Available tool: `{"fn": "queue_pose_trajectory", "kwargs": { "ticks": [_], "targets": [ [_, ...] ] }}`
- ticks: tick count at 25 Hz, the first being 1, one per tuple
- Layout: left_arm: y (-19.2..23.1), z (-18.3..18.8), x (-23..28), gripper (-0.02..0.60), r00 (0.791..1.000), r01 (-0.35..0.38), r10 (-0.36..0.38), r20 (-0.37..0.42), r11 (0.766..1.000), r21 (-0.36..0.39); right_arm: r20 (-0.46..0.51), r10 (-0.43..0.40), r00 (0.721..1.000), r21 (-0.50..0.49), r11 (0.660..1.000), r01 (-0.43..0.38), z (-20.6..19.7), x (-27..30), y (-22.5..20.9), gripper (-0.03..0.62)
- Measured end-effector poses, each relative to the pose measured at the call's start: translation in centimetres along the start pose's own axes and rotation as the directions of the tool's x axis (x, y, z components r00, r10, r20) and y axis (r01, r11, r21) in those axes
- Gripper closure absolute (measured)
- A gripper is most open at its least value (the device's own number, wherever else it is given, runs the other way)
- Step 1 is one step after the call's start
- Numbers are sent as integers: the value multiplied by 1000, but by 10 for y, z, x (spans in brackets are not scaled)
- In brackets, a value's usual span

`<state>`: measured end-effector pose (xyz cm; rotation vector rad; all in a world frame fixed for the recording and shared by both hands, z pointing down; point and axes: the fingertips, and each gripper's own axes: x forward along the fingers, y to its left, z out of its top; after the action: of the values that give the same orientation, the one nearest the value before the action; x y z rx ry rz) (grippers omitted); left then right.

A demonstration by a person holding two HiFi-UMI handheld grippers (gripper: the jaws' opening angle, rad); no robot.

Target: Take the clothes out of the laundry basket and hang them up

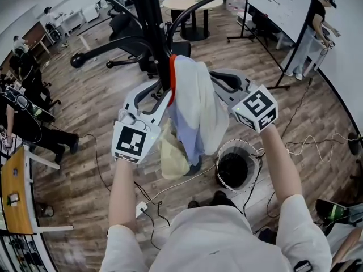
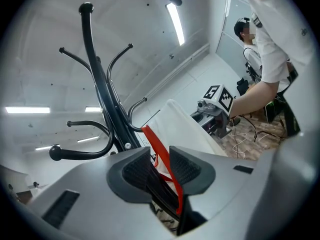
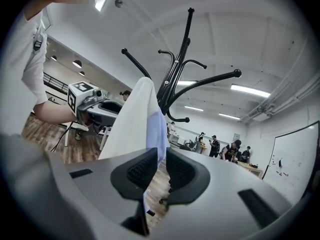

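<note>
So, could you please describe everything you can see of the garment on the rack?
The garment is soft cloth, cream with a pale blue layer and a red strip at its top. It hangs limp from the black rack. The left gripper has the strip between its open jaws, the right gripper the blue edge.

In the head view the clothes (image 1: 193,112) cover the ends of my fingers (image 1: 148,95). The rack (image 1: 148,33) is cut off at 12 o'clock, and the cloth hides its foot. At 5 o'clock, the basket (image 1: 224,154) is too dark inside to read. In the left gripper view the strap (image 2: 156,144) drops out of sight behind my fingers.
</note>
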<state>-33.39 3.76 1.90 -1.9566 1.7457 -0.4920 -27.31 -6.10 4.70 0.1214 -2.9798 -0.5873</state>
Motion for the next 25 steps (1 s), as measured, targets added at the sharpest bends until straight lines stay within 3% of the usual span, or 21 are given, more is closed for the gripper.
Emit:
{"fn": "queue_pose_trajectory", "kwargs": {
  "ticks": [13, 25],
  "targets": [
    [-42, 13, -26, 456, 991, 113, -109, 72, 991, -64, -30, -170, 985, 46, 984, 171, -3, -64, 13, 537],
    [-90, 16, -35, 485, 979, 180, -154, 135, 961, -209, -26, -208, 978, 125, 970, 210, -15, -107, 60, 545]
  ]
}}
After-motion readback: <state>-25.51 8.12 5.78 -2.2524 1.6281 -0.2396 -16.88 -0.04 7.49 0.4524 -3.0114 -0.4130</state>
